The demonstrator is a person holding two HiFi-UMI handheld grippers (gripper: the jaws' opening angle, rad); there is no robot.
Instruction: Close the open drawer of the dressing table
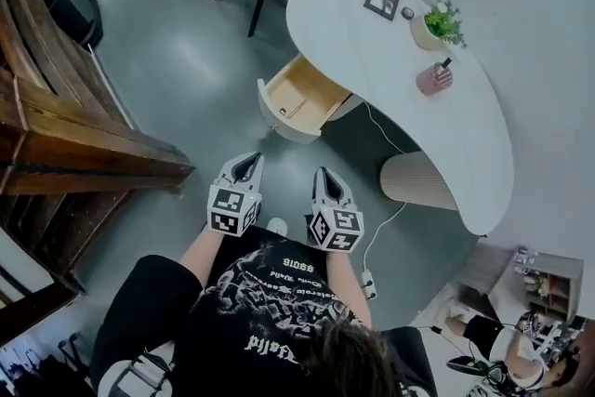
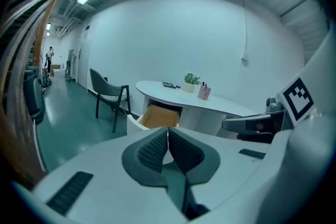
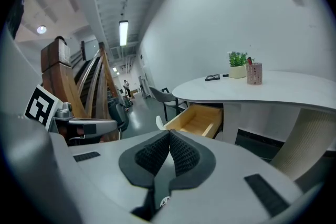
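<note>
step: approach, we judge; nothing touched yet | drawer [image 1: 299, 98]: pulled out under the table [image 1: 372, 60], well ahead of us | left gripper [image 1: 247, 165], right gripper [image 1: 327, 181]: jaws together, empty | next: we bring a gripper against the drawer front and push straight in

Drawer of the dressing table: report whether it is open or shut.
Open. The drawer juts out from under the dressing table, its wooden inside showing.

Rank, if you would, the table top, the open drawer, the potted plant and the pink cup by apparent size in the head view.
1. table top
2. open drawer
3. potted plant
4. pink cup
The plant and cup look nearly alike, so their order is unsure.
</note>
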